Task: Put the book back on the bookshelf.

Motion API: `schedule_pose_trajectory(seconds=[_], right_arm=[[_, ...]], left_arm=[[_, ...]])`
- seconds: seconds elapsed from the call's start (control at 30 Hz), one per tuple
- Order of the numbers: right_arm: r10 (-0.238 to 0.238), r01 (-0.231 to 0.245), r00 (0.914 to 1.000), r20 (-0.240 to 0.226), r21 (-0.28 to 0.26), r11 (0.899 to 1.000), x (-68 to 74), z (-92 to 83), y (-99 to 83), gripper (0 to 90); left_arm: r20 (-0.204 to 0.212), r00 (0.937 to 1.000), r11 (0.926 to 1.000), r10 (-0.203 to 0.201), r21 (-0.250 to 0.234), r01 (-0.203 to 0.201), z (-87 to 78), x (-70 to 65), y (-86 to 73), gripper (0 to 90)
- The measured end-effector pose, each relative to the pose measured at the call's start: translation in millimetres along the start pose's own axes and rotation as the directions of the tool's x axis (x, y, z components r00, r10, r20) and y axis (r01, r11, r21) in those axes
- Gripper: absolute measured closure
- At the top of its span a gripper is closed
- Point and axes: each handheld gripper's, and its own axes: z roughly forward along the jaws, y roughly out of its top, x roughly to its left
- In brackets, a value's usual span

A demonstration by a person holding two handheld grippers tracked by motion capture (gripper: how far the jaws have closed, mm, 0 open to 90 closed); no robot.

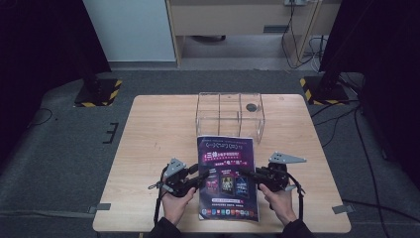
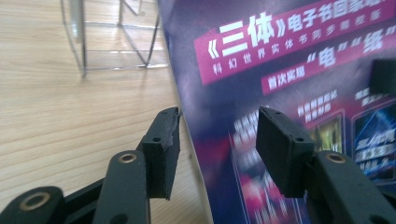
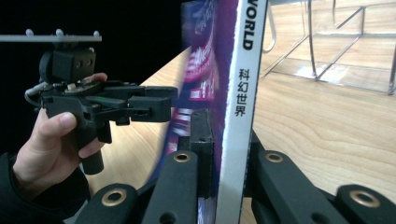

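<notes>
The magazine (image 1: 227, 177) lay on the worktop (image 1: 148, 139) at 6 o'clock of the clear wire-framed box (image 1: 230, 115), whose compartments held nothing visible. The right gripper (image 1: 255, 174) clamped the magazine's spine edge; the left gripper (image 1: 204, 176) sat spread at its other edge.

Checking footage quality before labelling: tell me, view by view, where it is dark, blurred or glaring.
High view: dark at both sides, wooden table evenly lit. Left gripper view: magazine cover blurs toward the bottom, and glare streaks the clear rack. Right gripper view: spine text sharp, cover beside it smeared, background black.
</notes>
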Motion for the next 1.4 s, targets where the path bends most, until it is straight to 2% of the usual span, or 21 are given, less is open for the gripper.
schedule_pose_trajectory(seconds=[0.1, 0.2, 0.37, 0.47, 0.6, 0.73, 0.77, 0.93, 1.03, 1.13, 1.27, 1.4], right_arm=[[0.002, -0.002, 0.9996, 0.028, -0.006, 1.0, -0.4, -2.8, 1.6, 83.0], [0.017, -0.016, 0.9994, 0.031, -0.015, 1.0, -4.1, -6.7, 1.9, 83.0], [0.01, -0.008, 0.9989, 0.046, -0.026, 1.0, -3.3, -11.4, 6.1, 83.0], [0.007, -0.005, 0.9984, 0.056, -0.038, 0.999, -2.7, -13.4, 10.4, 83.0], [-0.009, 0.013, 0.9972, 0.075, -0.054, 0.998, 0.8, -16.1, 18.4, 83.0], [-0.02, 0.026, 0.9964, 0.083, -0.078, 0.997, 4.8, -18.9, 28.0, 83.0], [-0.022, 0.029, 0.996, 0.086, -0.081, 0.996, 5.6, -19.2, 29.8, 83.0], [-0.04, 0.051, 0.994, 0.102, -0.106, 0.993, 13.9, -20.7, 42.4, 83.0], [-0.058, 0.071, 0.9928, 0.105, -0.121, 0.99, 19.0, -21.6, 50.6, 83.0], [-0.065, 0.08, 0.9917, 0.111, -0.137, 0.987, 22.7, -22.6, 58.5, 83.0], [-0.074, 0.095, 0.9873, 0.141, -0.148, 0.984, 24.5, -24.6, 65.8, 83.0], [-0.093, 0.12, 0.9796, 0.178, -0.148, 0.982, 25.4, -29.1, 73.4, 83.0]], left_arm=[[-0.025, 0.9997, 0.9999, 0.005, 0.012, -0.005, -6.4, 6.1, -2.3, 48.8], [-0.058, 0.9983, 0.9997, -0.009, 0.02, 0.01, -12.7, 14.8, -4.3, 48.7], [-0.125, 0.9921, 0.9978, -0.015, 0.061, 0.023, -19.1, 28.7, -9.2, 45.4], [-0.168, 0.9858, 0.9953, 0.008, 0.096, 0.008, -21.1, 34.7, -12.5, 42.5], [-0.221, 0.9741, 0.9896, 0.048, 0.143, -0.016, -23.6, 40.8, -17.4, 38.8], [-0.284, 0.9547, 0.9824, 0.09, 0.183, -0.039, -26.3, 47.0, -22.5, 32.8], [-0.302, 0.9479, 0.9796, 0.102, 0.196, -0.043, -26.2, 49.1, -23.9, 31.9], [-0.371, 0.921, 0.9729, 0.118, 0.229, -0.033, -23.0, 57.8, -27.1, 26.2], [-0.399, 0.9086, 0.9709, 0.123, 0.238, -0.027, -21.6, 62.0, -28.1, 24.2], [-0.406, 0.9059, 0.9694, 0.121, 0.245, -0.02, -21.3, 65.2, -28.7, 22.1], [-0.422, 0.8969, 0.9653, 0.131, 0.261, -0.019, -18.9, 67.6, -30.1, 19.5], [-0.429, 0.8911, 0.9599, 0.147, 0.279, -0.024, -15.9, 69.4, -31.9, 18.4]])
